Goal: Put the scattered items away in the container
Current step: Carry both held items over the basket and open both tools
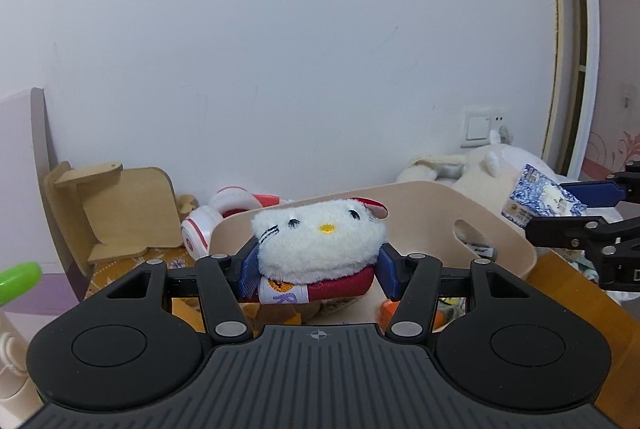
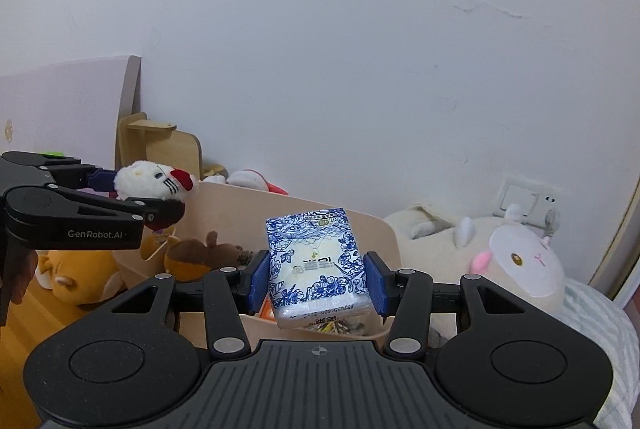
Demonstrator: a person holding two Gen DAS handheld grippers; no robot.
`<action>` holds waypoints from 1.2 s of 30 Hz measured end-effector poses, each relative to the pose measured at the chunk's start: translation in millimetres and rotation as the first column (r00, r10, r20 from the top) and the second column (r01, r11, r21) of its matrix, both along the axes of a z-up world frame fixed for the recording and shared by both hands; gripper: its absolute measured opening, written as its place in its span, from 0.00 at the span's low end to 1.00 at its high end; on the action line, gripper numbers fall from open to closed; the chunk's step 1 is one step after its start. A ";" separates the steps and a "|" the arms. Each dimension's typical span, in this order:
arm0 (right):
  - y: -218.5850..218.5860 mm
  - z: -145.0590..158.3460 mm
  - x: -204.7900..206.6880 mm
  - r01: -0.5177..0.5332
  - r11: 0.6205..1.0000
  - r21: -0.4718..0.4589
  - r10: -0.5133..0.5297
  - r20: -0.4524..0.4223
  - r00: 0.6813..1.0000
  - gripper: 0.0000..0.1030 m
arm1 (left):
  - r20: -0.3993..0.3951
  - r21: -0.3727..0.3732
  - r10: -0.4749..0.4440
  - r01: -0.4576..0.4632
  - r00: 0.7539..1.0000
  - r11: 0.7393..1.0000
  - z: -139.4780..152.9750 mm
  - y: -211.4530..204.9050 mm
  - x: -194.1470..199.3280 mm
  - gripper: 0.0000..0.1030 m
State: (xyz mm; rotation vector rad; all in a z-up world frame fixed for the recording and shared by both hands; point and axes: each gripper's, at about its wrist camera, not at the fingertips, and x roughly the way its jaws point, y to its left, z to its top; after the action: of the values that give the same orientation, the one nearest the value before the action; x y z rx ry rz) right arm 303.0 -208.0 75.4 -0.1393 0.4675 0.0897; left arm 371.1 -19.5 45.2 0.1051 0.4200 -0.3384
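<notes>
Left hand-held gripper (image 1: 318, 263) clamps a small white cat plush (image 1: 320, 241) between its blue pads; the toy has black whiskers, a yellow nose, a red bow and red clothing with a white tag. It hangs above the pale wooden container (image 1: 432, 213), whose wall has a cut-out handle. Right hand-held gripper (image 2: 317, 283) grips a tissue pack (image 2: 316, 261), white with blue floral print, upright over the same container (image 2: 384, 233), where brown and orange plush toys (image 2: 200, 257) already lie.
</notes>
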 end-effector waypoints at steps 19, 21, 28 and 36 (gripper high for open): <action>-2.9 -48.2 86.7 0.033 0.999 0.004 -0.032 -0.134 0.990 0.45 | -0.170 0.016 0.024 -0.022 0.985 1.000 -37.9 -19.2 59.9 0.57; -2.6 -53.7 93.2 0.034 0.999 0.005 -0.033 -0.152 0.988 0.45 | -0.183 0.029 0.037 -0.032 0.982 0.999 -41.7 -19.5 62.8 0.57; -0.2 -69.7 104.6 0.043 0.999 -0.012 -0.045 -0.196 0.980 0.45 | -0.228 0.057 0.057 -0.045 0.972 0.997 -51.5 -21.7 67.9 0.61; -0.7 -71.6 95.7 0.054 0.998 -0.013 -0.055 -0.172 0.984 0.70 | -0.215 0.044 0.069 -0.061 0.974 0.997 -47.6 -22.8 54.1 0.92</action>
State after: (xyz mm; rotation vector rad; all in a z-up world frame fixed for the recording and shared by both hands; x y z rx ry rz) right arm 398.7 -208.7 3.8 -0.1268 0.6442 0.0462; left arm 425.2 -42.4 -2.4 0.0911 0.6445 -0.2783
